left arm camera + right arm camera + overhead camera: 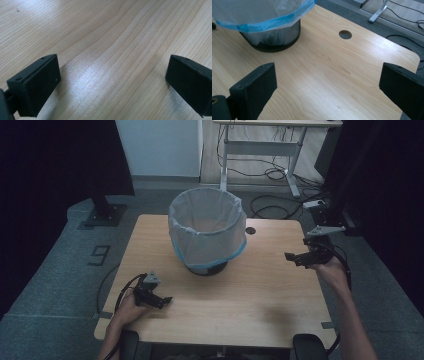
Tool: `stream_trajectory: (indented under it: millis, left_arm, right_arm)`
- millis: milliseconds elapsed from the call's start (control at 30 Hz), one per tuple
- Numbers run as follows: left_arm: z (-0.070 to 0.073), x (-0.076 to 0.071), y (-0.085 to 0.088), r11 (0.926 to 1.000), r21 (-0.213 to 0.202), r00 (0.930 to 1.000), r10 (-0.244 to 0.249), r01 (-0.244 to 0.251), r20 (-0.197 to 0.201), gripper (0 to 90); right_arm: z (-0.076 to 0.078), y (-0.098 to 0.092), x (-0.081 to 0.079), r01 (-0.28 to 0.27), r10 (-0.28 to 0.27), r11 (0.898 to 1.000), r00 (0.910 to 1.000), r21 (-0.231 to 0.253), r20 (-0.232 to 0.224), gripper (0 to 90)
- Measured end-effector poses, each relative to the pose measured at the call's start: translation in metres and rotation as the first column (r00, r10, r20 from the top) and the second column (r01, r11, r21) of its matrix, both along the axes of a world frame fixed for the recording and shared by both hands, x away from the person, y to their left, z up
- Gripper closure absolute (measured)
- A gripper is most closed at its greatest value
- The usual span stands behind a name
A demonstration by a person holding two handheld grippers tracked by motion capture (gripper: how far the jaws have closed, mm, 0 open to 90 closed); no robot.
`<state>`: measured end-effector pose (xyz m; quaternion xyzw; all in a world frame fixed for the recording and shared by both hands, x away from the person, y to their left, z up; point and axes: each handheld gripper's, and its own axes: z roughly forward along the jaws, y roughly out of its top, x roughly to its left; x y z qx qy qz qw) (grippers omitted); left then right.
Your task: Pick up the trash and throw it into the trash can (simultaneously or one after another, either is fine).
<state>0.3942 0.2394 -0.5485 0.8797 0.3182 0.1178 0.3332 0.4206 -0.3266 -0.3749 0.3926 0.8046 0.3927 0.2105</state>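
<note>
Upright, black mesh bin (207,265) wears white liner (206,227), blue-edged.

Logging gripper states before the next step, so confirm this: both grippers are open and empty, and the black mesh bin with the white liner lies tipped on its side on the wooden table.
One detail is wrong. The black mesh bin with the white liner stands upright on the wooden table, as the high view shows. The left gripper and right gripper are indeed open and empty.
</note>
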Motion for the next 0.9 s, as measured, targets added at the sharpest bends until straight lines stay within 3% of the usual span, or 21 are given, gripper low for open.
stream_trajectory:
  millis: [900]
  left_arm:
    - [0.0, 0.0, 0.0, 1.0, 0.001, 1.0, 0.004, -0.004, -0.001, 0.0]
  right_arm:
    - [-0.059, 0.005, -0.008, -0.001, 0.0, 1.0, 0.9994, -0.031, -0.033, 0.0]
